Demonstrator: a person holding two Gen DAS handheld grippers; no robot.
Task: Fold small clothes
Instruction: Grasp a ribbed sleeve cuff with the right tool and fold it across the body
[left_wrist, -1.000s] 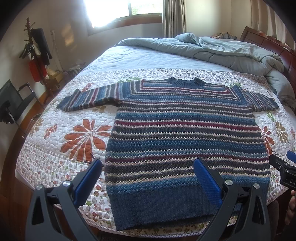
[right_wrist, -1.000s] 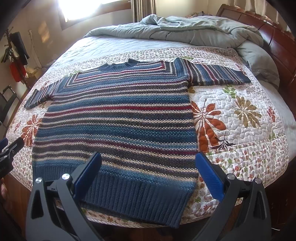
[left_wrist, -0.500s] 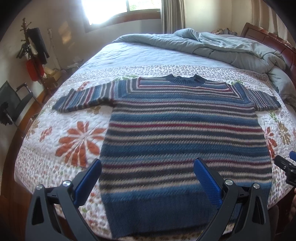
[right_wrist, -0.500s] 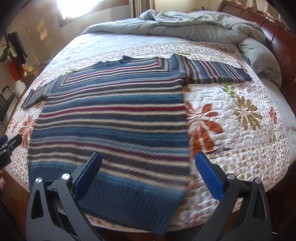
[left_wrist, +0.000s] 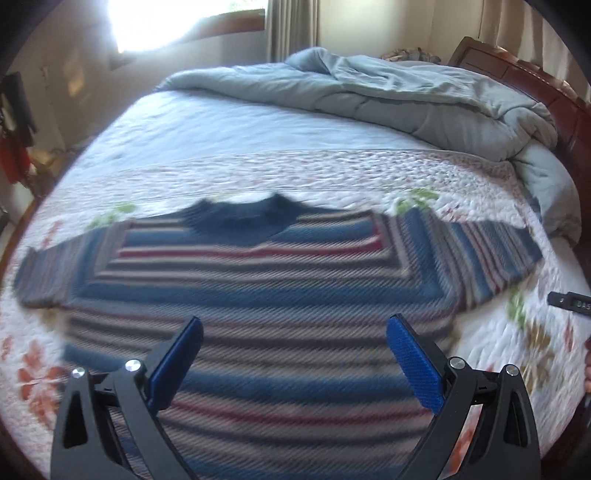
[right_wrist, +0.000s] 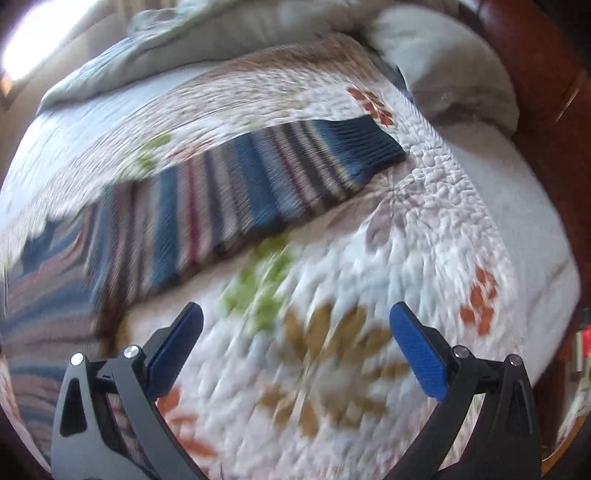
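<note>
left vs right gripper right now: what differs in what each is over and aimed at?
The left gripper hangs over the striped sweater body and faces its collar; the right gripper hangs over bare floral quilt, beside the sweater. The left view takes in both sleeves; the right view shows one sleeve ahead, up to its dark cuff. Shared: both open, holding nothing, blue pads, motion-blurred views.

Left claw (left_wrist: 293, 334) and right claw (right_wrist: 295, 321), both spread wide, empty.
</note>
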